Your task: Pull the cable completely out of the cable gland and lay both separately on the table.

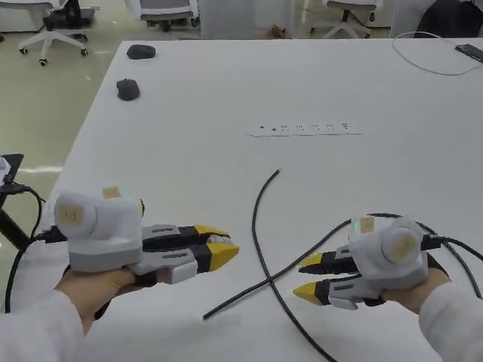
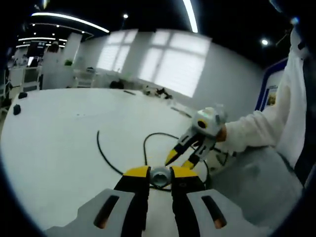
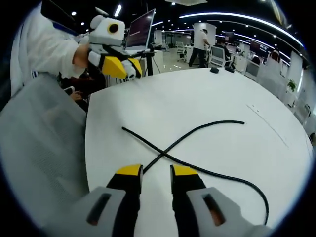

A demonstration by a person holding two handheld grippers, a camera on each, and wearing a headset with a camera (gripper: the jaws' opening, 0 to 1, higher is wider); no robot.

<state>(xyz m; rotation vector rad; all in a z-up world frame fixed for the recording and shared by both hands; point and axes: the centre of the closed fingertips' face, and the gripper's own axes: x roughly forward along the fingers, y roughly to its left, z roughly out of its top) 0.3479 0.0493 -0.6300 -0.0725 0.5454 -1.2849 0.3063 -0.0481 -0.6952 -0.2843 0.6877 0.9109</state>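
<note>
The cable [image 1: 255,226] is out of the cable gland [image 2: 160,176]. It lies loose on the white counter [image 1: 302,83], and it crosses over itself. So the pulling part looks done, and the cable is laid down. The left tongs [image 1: 225,243] are clamped on the little grey gland and hold it up above the counter. The right tongs [image 1: 300,277] are apart with nothing in them, just over the cable. What is left is to put the gland down, away from the cable.
</note>
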